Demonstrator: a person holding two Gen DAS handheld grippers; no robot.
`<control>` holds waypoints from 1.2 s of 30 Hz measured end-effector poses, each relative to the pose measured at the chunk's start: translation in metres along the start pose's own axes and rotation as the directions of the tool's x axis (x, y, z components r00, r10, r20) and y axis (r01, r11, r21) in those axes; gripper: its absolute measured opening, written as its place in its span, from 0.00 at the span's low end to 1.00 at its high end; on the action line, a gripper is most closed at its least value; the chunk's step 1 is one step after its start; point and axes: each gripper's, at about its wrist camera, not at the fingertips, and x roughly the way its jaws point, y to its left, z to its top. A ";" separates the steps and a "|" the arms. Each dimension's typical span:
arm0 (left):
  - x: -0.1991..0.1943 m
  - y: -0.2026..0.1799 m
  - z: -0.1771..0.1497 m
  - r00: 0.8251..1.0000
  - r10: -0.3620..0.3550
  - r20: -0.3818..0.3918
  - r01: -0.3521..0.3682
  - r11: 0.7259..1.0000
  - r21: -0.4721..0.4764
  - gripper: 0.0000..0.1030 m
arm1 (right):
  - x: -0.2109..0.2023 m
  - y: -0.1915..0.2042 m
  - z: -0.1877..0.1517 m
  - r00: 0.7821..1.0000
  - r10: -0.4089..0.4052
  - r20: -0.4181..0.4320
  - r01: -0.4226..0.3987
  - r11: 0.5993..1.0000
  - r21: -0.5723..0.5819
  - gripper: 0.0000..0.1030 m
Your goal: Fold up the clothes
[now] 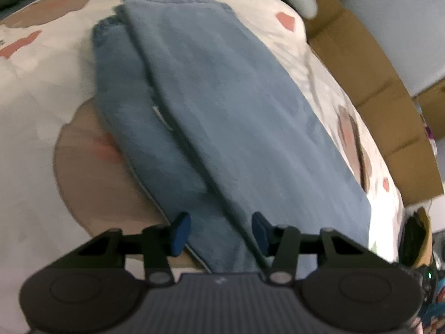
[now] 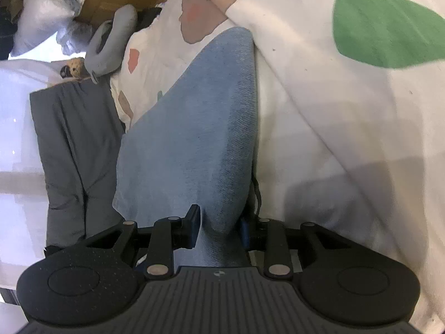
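A pair of blue jeans [image 1: 211, 111] lies folded lengthwise on a white bedsheet [image 1: 36, 105] with bear prints. My left gripper [image 1: 221, 232] is open just above the near end of the jeans, its blue pads apart and holding nothing. In the right wrist view my right gripper [image 2: 219, 229] is shut on a thick fold of the same blue jeans [image 2: 194, 128], which bunch up between the fingers and stretch away over the sheet [image 2: 333, 139].
Cardboard boxes [image 1: 370, 64] line the bed's right side. A grey plush toy [image 2: 111, 41] and grey trousers [image 2: 72, 144] lie at the left of the right wrist view. A green leaf print [image 2: 383, 27] marks the sheet.
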 end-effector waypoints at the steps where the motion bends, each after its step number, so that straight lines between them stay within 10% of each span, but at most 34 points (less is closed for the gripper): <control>1: -0.001 0.000 0.000 1.000 0.002 0.003 -0.002 1.000 0.004 0.50 | -0.004 0.001 0.001 1.000 -0.002 0.006 0.002 1.000 -0.003 0.32; 19: -0.005 0.011 0.008 0.999 -0.019 0.036 0.020 0.999 -0.037 0.49 | -0.011 -0.010 0.021 0.996 0.020 0.086 -0.020 1.000 -0.001 0.36; 30: -0.004 0.015 0.012 0.999 -0.026 0.042 0.029 0.998 -0.064 0.50 | 0.002 -0.002 0.001 0.997 0.045 -0.062 -0.048 0.998 -0.051 0.34; 36: 0.001 0.012 0.012 0.998 -0.016 0.067 0.022 0.995 -0.094 0.48 | 0.004 0.007 0.010 1.000 -0.006 -0.011 0.005 0.998 -0.066 0.14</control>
